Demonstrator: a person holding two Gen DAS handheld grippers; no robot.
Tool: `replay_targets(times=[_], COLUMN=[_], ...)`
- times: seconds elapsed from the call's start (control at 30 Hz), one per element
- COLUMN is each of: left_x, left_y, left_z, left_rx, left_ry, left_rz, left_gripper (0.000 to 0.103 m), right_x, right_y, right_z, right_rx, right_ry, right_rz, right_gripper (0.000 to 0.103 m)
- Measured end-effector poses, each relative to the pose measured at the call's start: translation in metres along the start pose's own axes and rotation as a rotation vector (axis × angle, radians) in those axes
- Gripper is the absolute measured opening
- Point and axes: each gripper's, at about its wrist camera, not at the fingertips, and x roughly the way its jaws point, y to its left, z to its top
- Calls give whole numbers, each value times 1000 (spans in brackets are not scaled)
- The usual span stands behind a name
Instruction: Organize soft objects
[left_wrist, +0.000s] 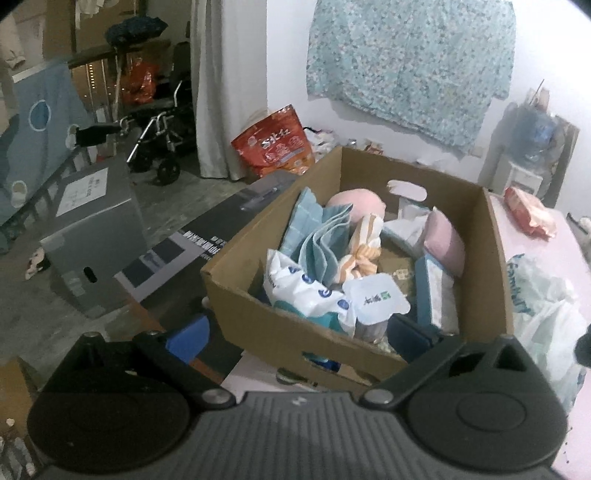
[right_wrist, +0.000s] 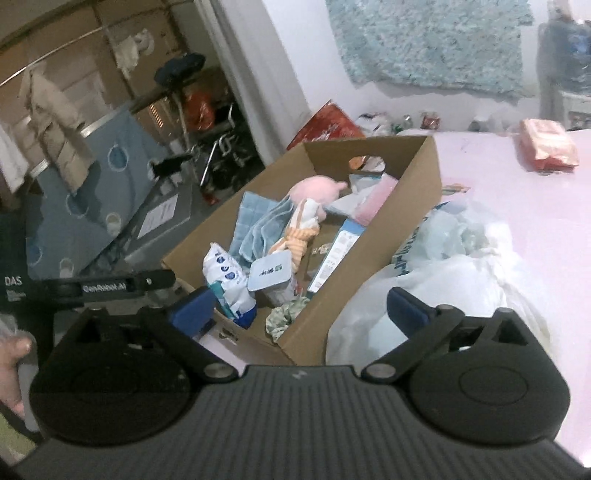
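Observation:
An open cardboard box (left_wrist: 258, 317) (right_wrist: 424, 177) stands on the pink table (right_wrist: 535, 206). Inside lie a folded blue towel (left_wrist: 317, 236) (right_wrist: 258, 225), a pink plush (left_wrist: 354, 203) (right_wrist: 317, 186), an orange-striped cloth (left_wrist: 364, 254) (right_wrist: 299, 236), a white-and-blue wipes pack (left_wrist: 295, 284) (right_wrist: 225, 273), a small tissue pack (left_wrist: 376, 299) (right_wrist: 269, 273), a pink pack (left_wrist: 443, 243) (right_wrist: 376, 199) and a floral scrunchie (right_wrist: 288, 314). My left gripper (left_wrist: 299, 338) hovers open over the box's near wall. My right gripper (right_wrist: 301, 310) is open above the box's near corner. Neither holds anything.
Crumpled white plastic bags (left_wrist: 546, 310) (right_wrist: 461, 266) lie right of the box. A red packet (left_wrist: 528, 214) (right_wrist: 550, 144) rests farther back on the table. On the floor to the left are a grey box (left_wrist: 92, 229), a wheelchair (left_wrist: 162, 129) and a red bag (left_wrist: 273, 144).

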Motion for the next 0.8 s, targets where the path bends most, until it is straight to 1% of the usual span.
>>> replay_targets(times=[0.17,0.4,0.57,0.7,0.8], left_x=[-8,-16,-16,-13,-18], left_y=[0,3,7,9,7], left_z=[-6,-12,-17,-22,-29], left_rx=[8,22,26,28,45], left_ry=[-7,-29,-24,-21,-46], left_rz=[19,54,67,57,18], left_gripper=[103,103,103,103,103], right_x=[-9,-11,-6,-2,1], right_y=[17,31,34,36,39], right_z=[-10,-20,-26,-32,-38], right_rx=[-79,-116,-127,-148,-171], right_ry=[-30,-31,-22,-25,-44], right_rz=[-72,-118,-131,-180,-238], right_gripper=[102,102,102,102,102])
